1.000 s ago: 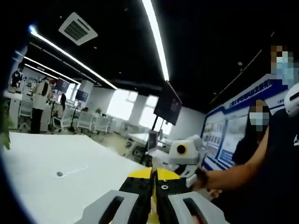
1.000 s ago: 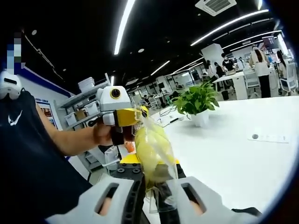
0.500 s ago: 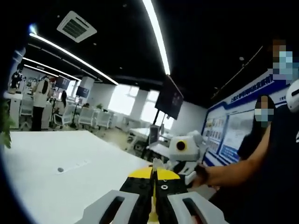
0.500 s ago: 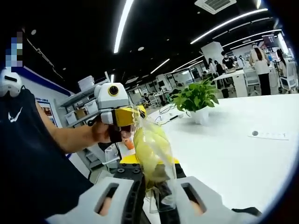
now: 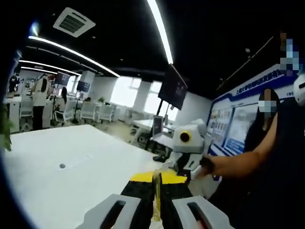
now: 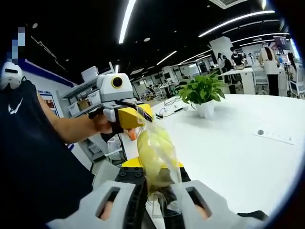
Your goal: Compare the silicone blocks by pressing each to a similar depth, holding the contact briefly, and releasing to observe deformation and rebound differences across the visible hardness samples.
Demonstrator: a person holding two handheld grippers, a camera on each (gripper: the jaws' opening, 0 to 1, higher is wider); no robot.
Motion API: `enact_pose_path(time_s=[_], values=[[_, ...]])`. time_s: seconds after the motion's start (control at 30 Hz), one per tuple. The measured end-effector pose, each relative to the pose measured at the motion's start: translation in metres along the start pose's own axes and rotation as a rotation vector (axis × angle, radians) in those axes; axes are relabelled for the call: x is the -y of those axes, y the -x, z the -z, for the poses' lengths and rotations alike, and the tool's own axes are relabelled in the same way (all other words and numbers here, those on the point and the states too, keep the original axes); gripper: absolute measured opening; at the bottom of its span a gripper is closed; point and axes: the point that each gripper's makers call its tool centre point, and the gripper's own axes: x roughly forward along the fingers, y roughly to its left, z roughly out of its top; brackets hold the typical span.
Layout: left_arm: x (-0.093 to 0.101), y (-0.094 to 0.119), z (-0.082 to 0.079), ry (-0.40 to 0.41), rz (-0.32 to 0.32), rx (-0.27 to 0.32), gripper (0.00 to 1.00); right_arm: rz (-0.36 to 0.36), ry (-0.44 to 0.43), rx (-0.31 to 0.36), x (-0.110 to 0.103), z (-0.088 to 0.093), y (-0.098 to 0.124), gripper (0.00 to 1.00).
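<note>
Two grippers meet over the edge of the white table (image 6: 248,157), each holding an end of one clear plastic bag (image 6: 156,157) that has a pale yellow silicone block inside it. In the right gripper view the right gripper (image 6: 159,202) has its jaws drawn narrow on the lower end of the bag, which stands up between them and leans slightly toward the table's near edge. The left gripper (image 6: 138,113), yellow-tipped and held in a person's hand (image 6: 101,125), pinches the bag's top corner just off the table's edge, its jaws closed on the plastic.

In the left gripper view the left gripper (image 5: 156,191) shows its jaws nearly together with a thin yellowish strip of the bag (image 5: 156,200) pressed between them; I cannot tell more of the bag there. Beyond it, off the table's (image 5: 57,181) far corner, the right gripper (image 5: 188,162) is held by the person's forearm (image 5: 238,164), and its jaw tips are too hidden to read in that view.

On the table, well apart from the bag, a potted green plant (image 6: 202,93) in a white pot stands toward the far side, and a small flush panel with a round grey dot (image 6: 274,136) lies on the open surface beyond the bag. A dark wall screen (image 5: 172,89) hangs past the table's end.
</note>
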Motion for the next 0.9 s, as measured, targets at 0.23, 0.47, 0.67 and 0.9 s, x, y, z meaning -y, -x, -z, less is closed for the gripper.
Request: enact_pose_path(time_s=[0.23,0.47,0.67,0.9], values=[[-0.002,0.001,0.014,-0.034,-0.023,-0.002,0.01,-0.016,0.039,-0.045,0.0,0.013,-0.003,0.05],[0.002,0.003,0.016,-0.002,-0.029,0.052,0.0,-0.04,0.06,-0.061,-0.001,0.015,0.0,0.07],[0.007,0.003,0.008,-0.024,-0.046,0.08,0.0,-0.024,0.088,0.0,0.004,0.011,-0.001,0.11],[0.01,-0.002,-0.001,-0.015,-0.038,0.09,0.0,0.05,0.122,0.117,0.017,-0.001,0.006,0.27]])
